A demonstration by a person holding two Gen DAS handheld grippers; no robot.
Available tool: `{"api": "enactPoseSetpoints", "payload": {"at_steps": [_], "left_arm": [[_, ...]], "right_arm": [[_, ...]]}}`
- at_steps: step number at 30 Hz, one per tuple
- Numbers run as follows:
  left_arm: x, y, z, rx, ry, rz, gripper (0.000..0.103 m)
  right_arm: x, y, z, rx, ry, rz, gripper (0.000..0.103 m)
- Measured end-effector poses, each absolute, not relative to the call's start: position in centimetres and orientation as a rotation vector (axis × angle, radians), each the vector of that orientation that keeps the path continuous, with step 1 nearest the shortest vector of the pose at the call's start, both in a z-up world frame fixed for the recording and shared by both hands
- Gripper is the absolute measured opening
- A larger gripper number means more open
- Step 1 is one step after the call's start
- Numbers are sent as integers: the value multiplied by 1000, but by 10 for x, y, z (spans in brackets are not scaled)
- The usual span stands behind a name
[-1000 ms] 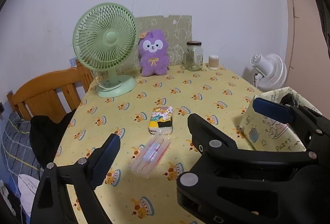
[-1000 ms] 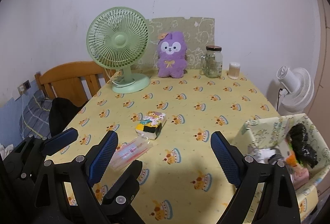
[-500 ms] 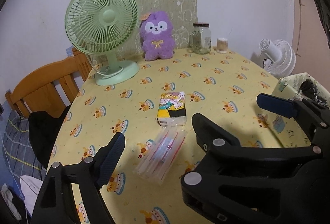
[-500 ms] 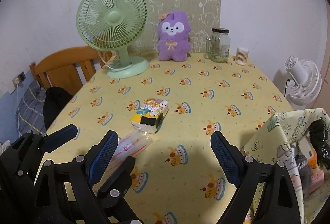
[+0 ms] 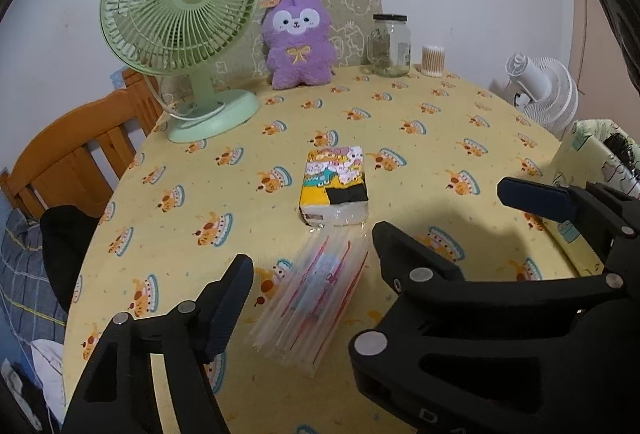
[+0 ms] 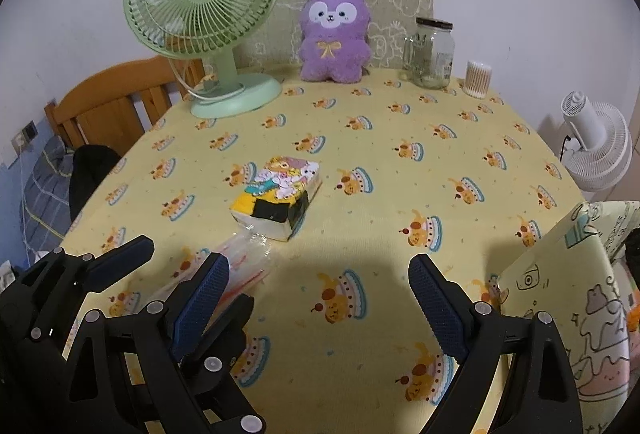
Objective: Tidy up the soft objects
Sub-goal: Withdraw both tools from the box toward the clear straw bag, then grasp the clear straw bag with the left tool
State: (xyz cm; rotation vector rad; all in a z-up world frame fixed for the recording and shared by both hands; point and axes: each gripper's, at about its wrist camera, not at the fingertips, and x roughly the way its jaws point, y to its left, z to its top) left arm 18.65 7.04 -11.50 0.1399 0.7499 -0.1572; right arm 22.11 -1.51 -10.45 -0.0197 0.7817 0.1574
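Note:
A cartoon-printed tissue pack (image 5: 334, 186) lies mid-table, also in the right wrist view (image 6: 276, 196). A clear plastic packet with red-striped contents (image 5: 316, 298) lies just in front of it (image 6: 240, 262). A purple plush (image 5: 298, 38) sits at the back (image 6: 335, 32). A yellow-green fabric storage box (image 6: 560, 314) stands at the right (image 5: 588, 174). My left gripper (image 5: 312, 270) is open, its fingers either side of the clear packet. My right gripper (image 6: 316, 298) is open and empty over the tablecloth, right of the packet.
A green desk fan (image 5: 180, 34) stands back left, a glass jar (image 5: 390, 44) and a cotton swab tub (image 5: 433, 61) back right. A wooden chair (image 5: 72, 162) with dark clothing sits at the left edge. A white fan (image 6: 596, 150) stands beyond the right edge.
Both grippers have moved forward and down toward the table. The tissue pack and the clear packet are closer, and the packet now lies between my left fingers.

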Motion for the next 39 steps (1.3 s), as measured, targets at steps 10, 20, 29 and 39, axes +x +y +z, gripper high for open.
{"api": "enactPoseSetpoints", "payload": {"at_steps": [10, 20, 29, 39], "left_arm": [[207, 77, -134, 69, 851, -154, 45], [200, 85, -132, 44, 847, -138, 29], [185, 102, -127, 20, 828, -54, 22], [191, 121, -109, 29, 788, 7, 21]], "right_arm": [[233, -14, -120, -28, 818, 124, 93], [228, -8, -115, -43, 808, 125, 93], [218, 8, -113, -27, 799, 185, 93], [227, 26, -95, -19, 757, 232, 93]]}}
